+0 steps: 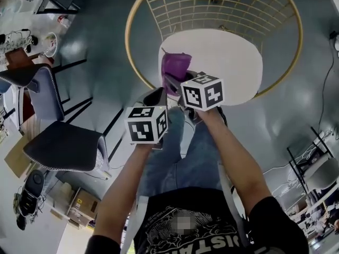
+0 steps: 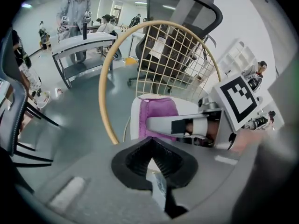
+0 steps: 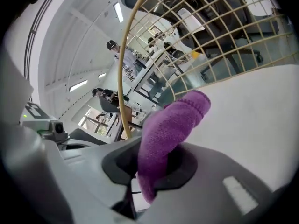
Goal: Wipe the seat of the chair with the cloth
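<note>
The chair has a round white seat (image 1: 222, 62) and a gold wire back (image 1: 212, 7). A purple cloth (image 1: 175, 67) hangs over the seat's near left edge, and my right gripper (image 1: 174, 82) is shut on it. In the right gripper view the cloth (image 3: 170, 125) sticks up out of the shut jaws, with the white seat (image 3: 252, 115) right behind it. My left gripper (image 1: 154, 98) is lower and to the left, off the seat. Its jaws are shut with nothing between them (image 2: 150, 160). From it I see the cloth (image 2: 159, 115) and the right gripper (image 2: 154, 124) ahead.
A grey-blue chair (image 1: 58, 142) stands at the left, with cardboard boxes (image 1: 79, 202) on the floor near it. The person's legs in jeans (image 1: 180, 152) are just before the seat. Behind the wire back are a black office chair (image 2: 182, 13), desks and people.
</note>
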The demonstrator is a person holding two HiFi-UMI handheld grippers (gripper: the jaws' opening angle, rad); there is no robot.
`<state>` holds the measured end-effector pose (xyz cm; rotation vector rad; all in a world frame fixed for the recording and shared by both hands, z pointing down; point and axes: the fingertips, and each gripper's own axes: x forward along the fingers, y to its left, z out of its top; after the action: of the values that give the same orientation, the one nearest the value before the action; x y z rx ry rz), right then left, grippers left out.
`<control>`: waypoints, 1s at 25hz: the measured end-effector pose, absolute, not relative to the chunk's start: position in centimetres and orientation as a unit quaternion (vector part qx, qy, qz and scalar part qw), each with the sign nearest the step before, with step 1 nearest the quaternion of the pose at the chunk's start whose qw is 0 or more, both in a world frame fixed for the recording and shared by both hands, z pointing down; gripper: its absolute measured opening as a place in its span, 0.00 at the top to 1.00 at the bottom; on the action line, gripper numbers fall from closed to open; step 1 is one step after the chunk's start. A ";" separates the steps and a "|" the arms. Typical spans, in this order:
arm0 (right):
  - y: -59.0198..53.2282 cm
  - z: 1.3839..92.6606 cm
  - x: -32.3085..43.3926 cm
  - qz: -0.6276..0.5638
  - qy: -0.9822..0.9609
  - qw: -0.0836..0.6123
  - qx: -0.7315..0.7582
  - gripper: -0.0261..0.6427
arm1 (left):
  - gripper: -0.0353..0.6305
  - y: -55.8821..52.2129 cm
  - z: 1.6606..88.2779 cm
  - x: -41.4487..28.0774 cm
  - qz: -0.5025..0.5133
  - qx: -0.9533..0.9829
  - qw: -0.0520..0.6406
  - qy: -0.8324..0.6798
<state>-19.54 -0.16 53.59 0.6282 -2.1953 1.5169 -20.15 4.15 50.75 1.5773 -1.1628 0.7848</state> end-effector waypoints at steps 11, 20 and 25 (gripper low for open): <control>0.5 55.6 -20.6 0.535 -0.764 0.225 0.283 0.87 | 0.95 4.5 51.2 -21.8 0.319 0.683 0.487 -0.441; 1.1 57.2 -17.0 0.538 -0.759 0.225 0.291 0.87 | 0.95 5.2 52.0 -19.0 0.321 0.682 0.490 -0.438; 1.2 57.8 -15.2 0.539 -0.758 0.222 0.292 0.87 | 0.95 5.8 52.3 -17.2 0.328 0.676 0.492 -0.440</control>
<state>-15.23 1.21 57.76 0.8074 -2.0943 1.4903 -17.18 5.79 52.33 1.6397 -1.0674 0.7970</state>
